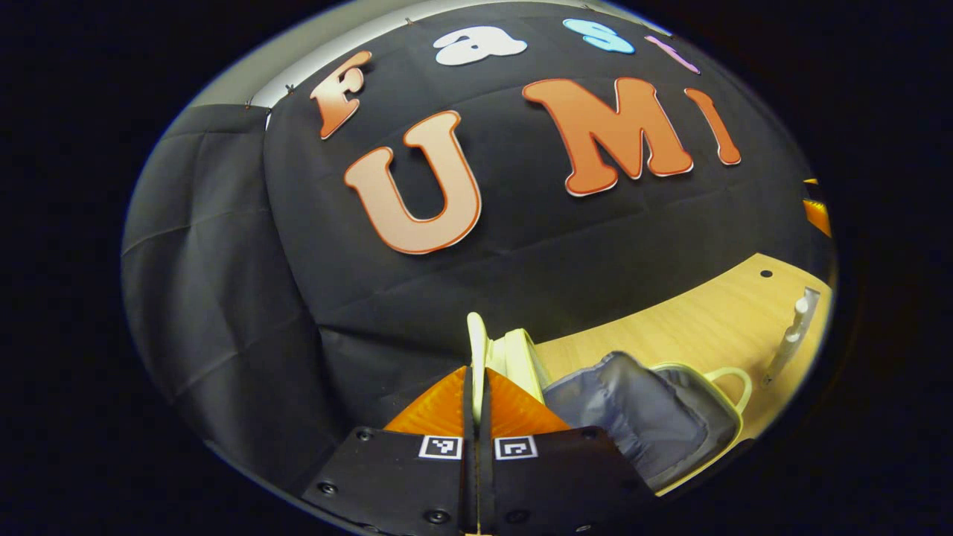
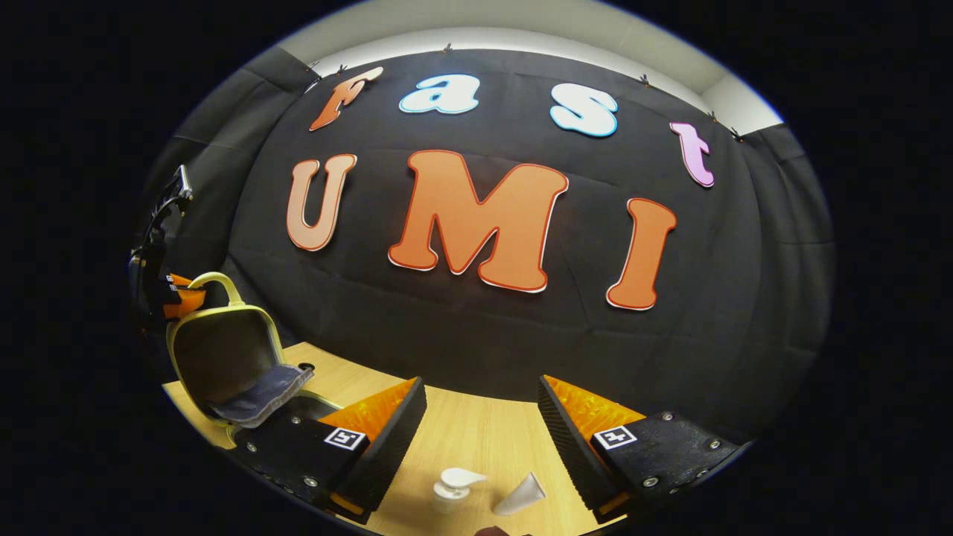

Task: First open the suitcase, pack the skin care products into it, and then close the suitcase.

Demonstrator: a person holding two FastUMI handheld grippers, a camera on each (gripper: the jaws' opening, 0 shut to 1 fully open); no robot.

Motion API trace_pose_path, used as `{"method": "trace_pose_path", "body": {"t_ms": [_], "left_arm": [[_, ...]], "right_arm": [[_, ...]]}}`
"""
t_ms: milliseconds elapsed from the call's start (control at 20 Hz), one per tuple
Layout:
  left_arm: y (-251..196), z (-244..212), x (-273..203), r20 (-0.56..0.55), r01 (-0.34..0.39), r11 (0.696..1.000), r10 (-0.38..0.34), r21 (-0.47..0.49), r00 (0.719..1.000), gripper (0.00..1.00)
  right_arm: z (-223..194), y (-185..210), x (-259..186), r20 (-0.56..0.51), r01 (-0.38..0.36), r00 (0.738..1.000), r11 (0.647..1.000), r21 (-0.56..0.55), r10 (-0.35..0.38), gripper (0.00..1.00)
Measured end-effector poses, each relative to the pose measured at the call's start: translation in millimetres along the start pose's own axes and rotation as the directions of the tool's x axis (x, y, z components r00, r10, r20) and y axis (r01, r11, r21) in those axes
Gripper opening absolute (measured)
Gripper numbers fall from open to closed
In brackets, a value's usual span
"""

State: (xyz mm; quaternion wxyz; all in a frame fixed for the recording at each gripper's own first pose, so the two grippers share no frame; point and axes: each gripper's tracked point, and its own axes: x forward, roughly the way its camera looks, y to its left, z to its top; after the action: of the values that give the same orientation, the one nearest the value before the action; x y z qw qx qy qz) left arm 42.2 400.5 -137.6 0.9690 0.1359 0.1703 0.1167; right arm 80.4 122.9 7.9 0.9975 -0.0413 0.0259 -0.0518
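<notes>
The small pale-yellow suitcase (image 2: 223, 350) with a grey fabric lining stands open on the light wooden table (image 2: 476, 424), its lid raised upright with the loop handle at the top and a flap of grey lining hanging down from it. In the left gripper view the lid's pale rim (image 1: 476, 357) runs edge-on between the left gripper (image 1: 477, 402), whose fingers are pressed together on it, pinching the lid; the grey-lined base (image 1: 655, 417) lies open to the right on the table. In the right gripper view the left gripper (image 2: 175, 294) shows at the lid's top corner. The right gripper (image 2: 480, 417) hovers over the table with its fingers spread wide apart, holding nothing. Between and just below them lie a white pump-top bottle (image 2: 453, 487) and a white tapered tube (image 2: 521, 495), near each other. A slim white bottle (image 1: 793, 335) stands on the table beyond the suitcase in the left gripper view
</notes>
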Motion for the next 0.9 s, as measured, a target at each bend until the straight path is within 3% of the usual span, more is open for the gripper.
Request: {"method": "trace_pose_path", "body": {"t_ms": [550,900], "left_arm": [[77,-104,57,-0.158,-0.010,1.000,0.011,0.010,0.987,0.02],[92,-191,80,-0.323,-0.045,0.999,0.041,-0.005,0.945,0.02]], "right_arm": [[4,55,18,-0.015,0.007,1.000,1.000,-0.003,-0.007,0.95],[-3,54,22,-0.035,0.024,0.999,0.999,-0.035,-0.025,0.95]]}}
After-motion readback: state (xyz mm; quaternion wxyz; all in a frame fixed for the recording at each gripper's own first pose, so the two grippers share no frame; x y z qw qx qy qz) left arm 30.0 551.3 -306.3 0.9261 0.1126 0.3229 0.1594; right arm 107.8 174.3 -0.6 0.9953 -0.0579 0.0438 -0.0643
